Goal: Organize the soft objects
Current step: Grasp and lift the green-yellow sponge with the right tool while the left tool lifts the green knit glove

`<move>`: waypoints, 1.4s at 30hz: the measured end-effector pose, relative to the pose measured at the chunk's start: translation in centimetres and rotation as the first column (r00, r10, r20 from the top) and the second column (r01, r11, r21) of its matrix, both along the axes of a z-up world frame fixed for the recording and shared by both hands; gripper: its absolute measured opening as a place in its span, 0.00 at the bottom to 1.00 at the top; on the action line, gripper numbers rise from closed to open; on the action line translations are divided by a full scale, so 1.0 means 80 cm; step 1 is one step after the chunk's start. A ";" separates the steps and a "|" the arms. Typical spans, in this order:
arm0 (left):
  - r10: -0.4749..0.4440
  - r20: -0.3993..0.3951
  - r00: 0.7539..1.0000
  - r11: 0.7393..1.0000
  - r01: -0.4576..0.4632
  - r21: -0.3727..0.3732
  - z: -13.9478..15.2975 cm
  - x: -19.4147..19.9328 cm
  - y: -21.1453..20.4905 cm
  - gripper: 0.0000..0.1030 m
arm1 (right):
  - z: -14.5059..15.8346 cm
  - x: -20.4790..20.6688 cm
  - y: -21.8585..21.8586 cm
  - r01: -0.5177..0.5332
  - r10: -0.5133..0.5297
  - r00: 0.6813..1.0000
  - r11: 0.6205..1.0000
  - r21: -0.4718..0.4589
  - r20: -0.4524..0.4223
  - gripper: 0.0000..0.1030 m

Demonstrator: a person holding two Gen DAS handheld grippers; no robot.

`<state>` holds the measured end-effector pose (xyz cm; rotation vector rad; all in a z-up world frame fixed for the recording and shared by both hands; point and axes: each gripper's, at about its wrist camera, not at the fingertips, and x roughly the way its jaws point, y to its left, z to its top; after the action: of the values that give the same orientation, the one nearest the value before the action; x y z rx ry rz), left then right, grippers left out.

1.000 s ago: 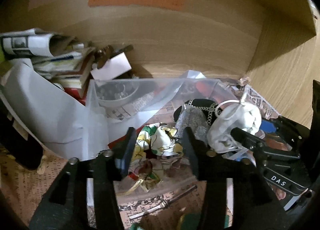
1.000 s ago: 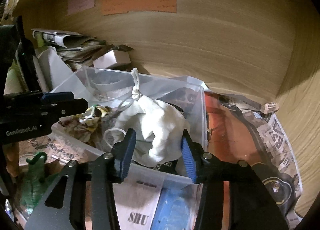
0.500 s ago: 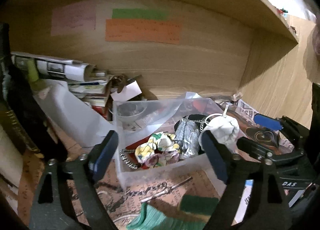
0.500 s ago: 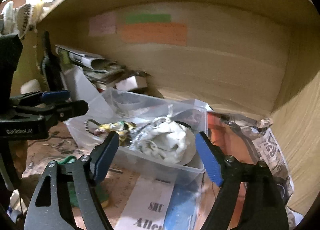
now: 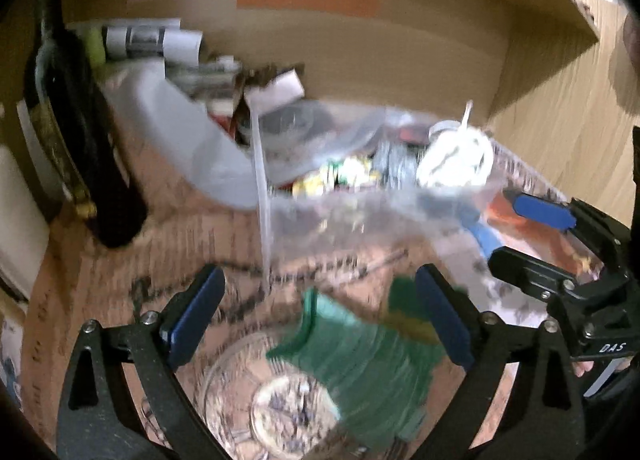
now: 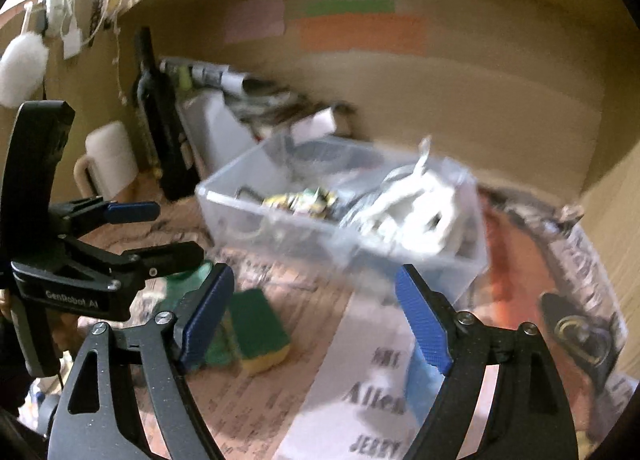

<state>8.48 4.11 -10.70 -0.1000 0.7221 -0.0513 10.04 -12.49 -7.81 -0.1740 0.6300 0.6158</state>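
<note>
Your left hand-held gripper is spread wide and empty, with the green sponge lying just below and ahead between its fingers, so left is the nearer hand. Your right hand-held gripper is also apart and empty; the sponge sits by its left finger. Clear bin with the white pouch lies ahead, beyond the sponge.
</note>
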 end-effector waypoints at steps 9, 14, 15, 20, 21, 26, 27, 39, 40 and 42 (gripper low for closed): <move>-0.024 -0.095 0.995 0.999 0.022 -0.024 -0.039 -0.020 -0.007 0.94 | -0.036 -0.001 0.013 -0.049 0.045 0.994 0.998 -0.030 -0.102 0.77; -0.020 -0.094 0.995 0.999 0.017 -0.036 -0.046 -0.021 -0.011 0.91 | -0.045 0.001 0.018 -0.071 0.066 0.988 0.997 -0.030 -0.137 0.64; -0.023 -0.096 0.995 0.999 0.018 -0.051 -0.047 -0.018 -0.009 0.89 | -0.047 0.002 0.018 -0.074 0.069 0.987 0.997 -0.030 -0.147 0.61; -0.042 -0.105 0.994 0.997 0.035 -0.071 -0.053 -0.015 -0.010 0.68 | -0.055 0.005 0.020 -0.110 0.104 0.976 0.994 -0.020 -0.190 0.48; -0.053 -0.104 0.993 0.996 0.045 -0.077 -0.052 -0.015 -0.011 0.64 | -0.056 0.005 0.021 -0.116 0.110 0.975 0.993 -0.019 -0.194 0.44; -0.100 -0.098 0.990 0.991 0.090 -0.100 -0.049 -0.019 -0.015 0.29 | -0.055 0.003 0.022 -0.139 0.134 0.972 0.990 -0.009 -0.195 0.31; -0.103 -0.094 0.990 0.991 0.093 -0.099 -0.047 -0.019 -0.017 0.27 | -0.054 0.002 0.021 -0.130 0.126 0.974 0.991 -0.010 -0.187 0.31; -0.051 0.023 0.998 0.996 0.052 -0.074 0.006 -0.017 -0.004 0.21 | -0.011 0.001 -0.008 -0.039 0.043 0.996 0.998 0.055 -0.074 0.30; -0.047 0.039 0.998 0.996 0.050 -0.074 0.013 -0.017 -0.003 0.21 | -0.004 0.000 -0.011 -0.037 0.040 0.998 0.998 0.059 -0.056 0.30; -0.041 0.072 0.997 0.996 0.047 -0.078 0.027 -0.016 -0.002 0.21 | 0.007 0.000 -0.012 -0.028 0.029 0.999 0.998 0.061 -0.023 0.30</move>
<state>7.20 3.98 -8.54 -0.1579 0.6523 -0.1251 10.02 -13.47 -7.22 -0.1188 0.6322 0.6648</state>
